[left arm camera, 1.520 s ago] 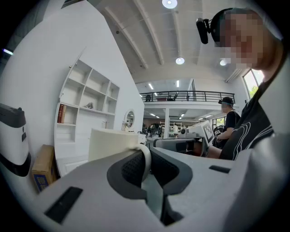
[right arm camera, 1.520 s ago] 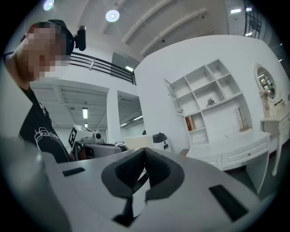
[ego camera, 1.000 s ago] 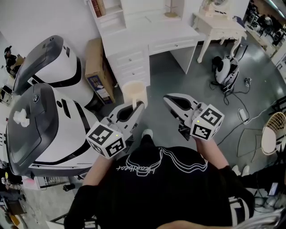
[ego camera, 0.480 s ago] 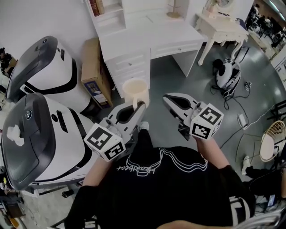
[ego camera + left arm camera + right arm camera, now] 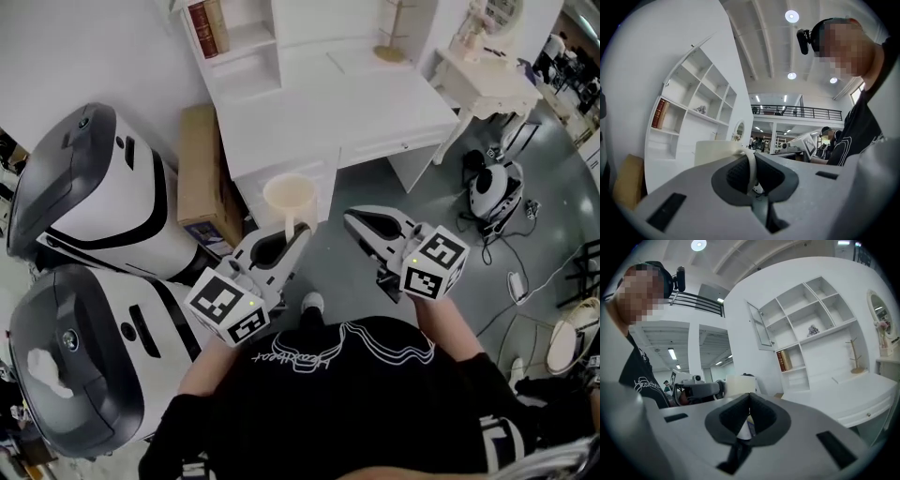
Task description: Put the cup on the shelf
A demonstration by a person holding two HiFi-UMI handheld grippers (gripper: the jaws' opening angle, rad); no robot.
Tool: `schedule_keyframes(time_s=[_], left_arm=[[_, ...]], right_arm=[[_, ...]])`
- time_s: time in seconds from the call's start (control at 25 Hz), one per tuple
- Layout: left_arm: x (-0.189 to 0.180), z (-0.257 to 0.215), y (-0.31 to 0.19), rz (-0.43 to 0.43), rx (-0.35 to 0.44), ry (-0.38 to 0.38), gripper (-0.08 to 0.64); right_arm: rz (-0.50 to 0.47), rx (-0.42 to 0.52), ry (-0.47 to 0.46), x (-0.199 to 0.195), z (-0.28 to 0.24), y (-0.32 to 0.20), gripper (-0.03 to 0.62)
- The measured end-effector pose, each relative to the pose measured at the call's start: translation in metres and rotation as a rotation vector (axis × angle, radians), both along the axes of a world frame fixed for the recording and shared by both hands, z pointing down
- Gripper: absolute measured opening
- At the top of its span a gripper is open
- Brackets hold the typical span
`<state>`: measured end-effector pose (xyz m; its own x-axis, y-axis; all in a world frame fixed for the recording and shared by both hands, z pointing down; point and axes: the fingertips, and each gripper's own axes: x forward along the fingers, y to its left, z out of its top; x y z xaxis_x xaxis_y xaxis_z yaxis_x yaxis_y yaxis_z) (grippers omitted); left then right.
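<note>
A cream cup (image 5: 291, 199) hangs in the air in front of the white desk (image 5: 366, 103), with my left gripper (image 5: 298, 231) shut on its handle. In the left gripper view the cup (image 5: 715, 152) sits just past the jaws and its handle (image 5: 751, 164) is pinched between them. The white shelf unit (image 5: 693, 98) rises ahead on the left; its open compartments (image 5: 806, 329) also show in the right gripper view. My right gripper (image 5: 354, 217) is level beside the cup, shut and holding nothing. From the right gripper view the cup (image 5: 740, 385) appears to the left.
Red books (image 5: 208, 23) stand in a low shelf compartment. A wooden stand (image 5: 392, 37) is on the desk top. A cardboard box (image 5: 202, 169) leans left of the desk. Two large white and grey machines (image 5: 94, 187) fill the left side. A small cream table (image 5: 492, 80) stands at right.
The person has walked towards the desk and shelf, which now lie closer and lower in the head view. Both grippers came along, the left still holding the cup.
</note>
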<state>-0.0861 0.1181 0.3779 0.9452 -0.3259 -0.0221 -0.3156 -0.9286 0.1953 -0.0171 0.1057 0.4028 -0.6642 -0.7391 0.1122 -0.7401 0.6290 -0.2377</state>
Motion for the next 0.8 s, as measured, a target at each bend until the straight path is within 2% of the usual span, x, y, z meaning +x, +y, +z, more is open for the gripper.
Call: schedule_keyframes(time_s=[0.16, 0.32, 0.56, 0.8], left_arm=[[0.001, -0.002, -0.079, -0.006, -0.013, 0.003, 0.012], [0.003, -0.009, -0.137, -0.020, -0.004, 0.016, 0.012], [0.012, -0.019, -0.179, -0.023, 0.027, 0.022, 0.012], [0.021, -0.029, -0.212, -0.075, 0.051, 0.007, 0.012]], right_arm=[[-0.006, -0.013, 0.004, 0.001, -0.007, -0.077, 0.006], [0.011, 0.005, 0.018, 0.009, -0.018, -0.125, 0.006], [0.049, 0.035, 0.027, 0.028, -0.029, -0.158, 0.006], [0.038, 0.078, 0.017, 0.039, -0.038, -0.190, 0.006]])
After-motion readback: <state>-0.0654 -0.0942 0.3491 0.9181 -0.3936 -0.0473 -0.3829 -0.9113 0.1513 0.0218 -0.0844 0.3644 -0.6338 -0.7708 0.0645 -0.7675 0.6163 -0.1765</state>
